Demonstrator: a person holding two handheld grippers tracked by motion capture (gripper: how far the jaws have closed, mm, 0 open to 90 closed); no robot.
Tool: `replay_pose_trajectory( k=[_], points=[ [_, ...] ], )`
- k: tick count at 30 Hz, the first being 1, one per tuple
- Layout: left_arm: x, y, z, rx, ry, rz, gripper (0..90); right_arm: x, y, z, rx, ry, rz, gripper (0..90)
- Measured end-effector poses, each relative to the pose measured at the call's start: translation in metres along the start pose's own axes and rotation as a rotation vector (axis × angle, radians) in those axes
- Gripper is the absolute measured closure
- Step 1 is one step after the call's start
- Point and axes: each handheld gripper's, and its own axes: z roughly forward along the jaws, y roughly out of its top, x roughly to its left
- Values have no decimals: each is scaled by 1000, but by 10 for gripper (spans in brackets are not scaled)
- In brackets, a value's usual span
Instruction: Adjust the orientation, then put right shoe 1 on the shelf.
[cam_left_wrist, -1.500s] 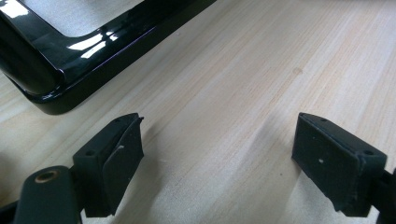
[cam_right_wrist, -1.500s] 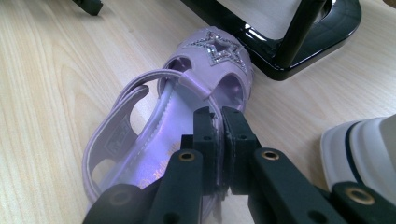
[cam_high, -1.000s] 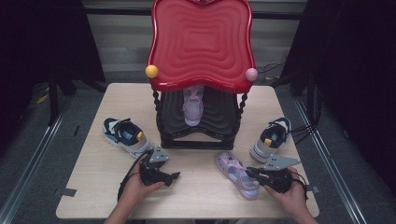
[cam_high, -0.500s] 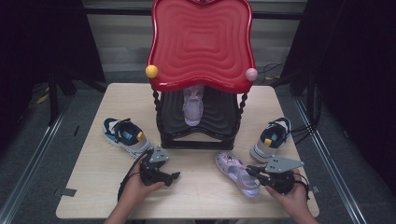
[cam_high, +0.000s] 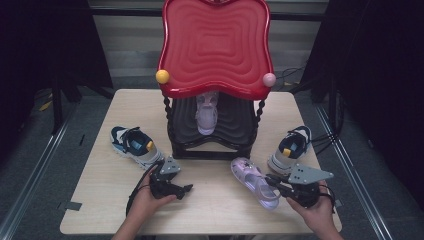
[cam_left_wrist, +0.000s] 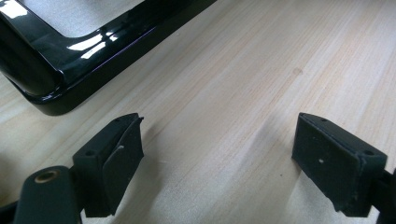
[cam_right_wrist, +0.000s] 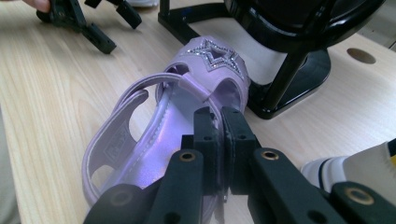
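**Lilac sandal pinched and about to go up**

Gripping the lilac jelly sandal (cam_high: 255, 181) by the edge of its side wall, the right claw (cam_right_wrist: 220, 122) has its jaws pressed narrow on the thin plastic; the sandal lies at about five o'clock on the bench (cam_high: 100, 210), toe with the glittery star pointing toward the black foot of the shoe rack (cam_high: 210, 150); its twin (cam_high: 206, 112) already sits on the rack's lower shelf under the red wavy top (cam_high: 216, 47). The left claw (cam_high: 186, 188) rests at seven o'clock, jaws wide with nothing between them, bare wood under its pads (cam_left_wrist: 122, 156). Two trainers wait: a navy-and-white one (cam_high: 135, 146) at nine o'clock, a grey-and-navy one (cam_high: 290, 149) at three o'clock.

The step in hand looks like the lift of the second sandal; next it should be carried to twelve o'clock, under the red top, and set beside its twin; the pinch is on a thin edge, so the shoe may swing or slip if raised fast.
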Motion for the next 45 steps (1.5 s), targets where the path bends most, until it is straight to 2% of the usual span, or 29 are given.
replay_pose_trajectory(
  k=[13,22,35,45],
  points=[
    [0,0,0,0,0,0,155,2,13,-9,-16,-7,-35,855],
    [0,0,0,0,0,0,155,3,22,-15,-26,0,-34,855],
    [0,0,0,1,0,0,155,-3,44,-30,-52,-22,-51,855],
    [0,0,0,0,-1,0,155,-6,63,-32,-90,-40,-46,856]
  ],
)
